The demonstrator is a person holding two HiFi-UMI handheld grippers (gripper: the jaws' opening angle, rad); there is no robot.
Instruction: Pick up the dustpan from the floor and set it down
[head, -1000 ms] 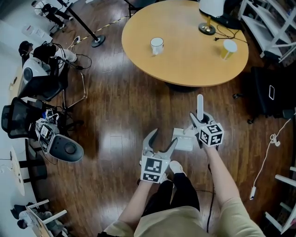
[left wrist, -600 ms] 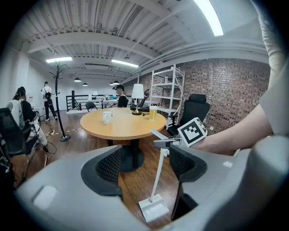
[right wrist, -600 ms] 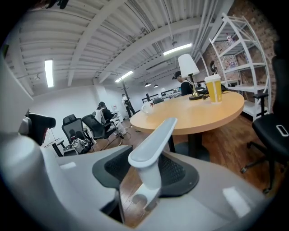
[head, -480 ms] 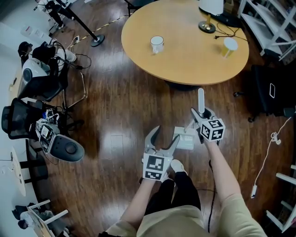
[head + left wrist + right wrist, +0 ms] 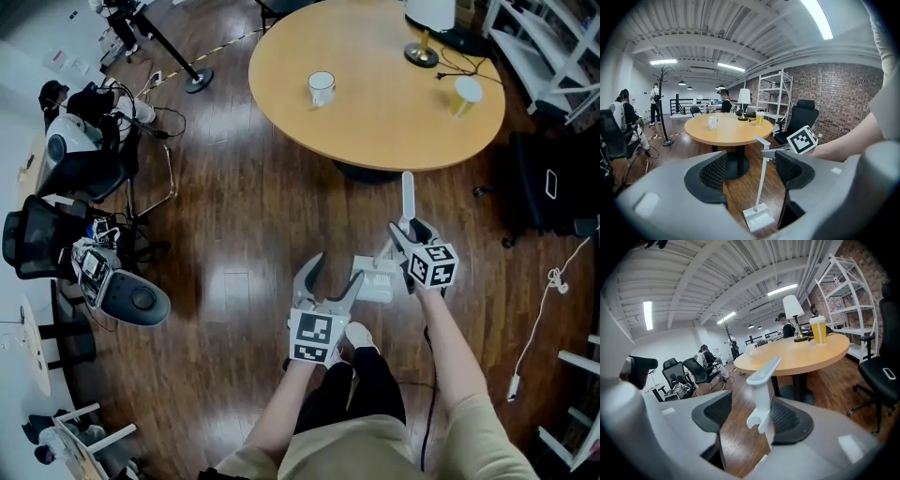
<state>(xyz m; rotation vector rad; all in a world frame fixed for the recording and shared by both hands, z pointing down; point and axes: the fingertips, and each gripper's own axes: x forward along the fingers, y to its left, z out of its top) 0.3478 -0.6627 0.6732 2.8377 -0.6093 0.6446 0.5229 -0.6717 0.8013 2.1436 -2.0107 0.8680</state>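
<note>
Dark wooden floor (image 5: 234, 234) runs under the round table (image 5: 375, 103); the white dustpan (image 5: 377, 281) stands on it near the table, handle (image 5: 761, 390) upright. The right gripper (image 5: 405, 236) has its jaws opening with that handle between them; the left gripper (image 5: 335, 274) hangs just beside the dustpan, jaws apart and empty.

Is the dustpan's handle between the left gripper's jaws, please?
No; the head view shows the dustpan handle between the opening jaws of the right gripper, while the left gripper is open and empty.
</note>
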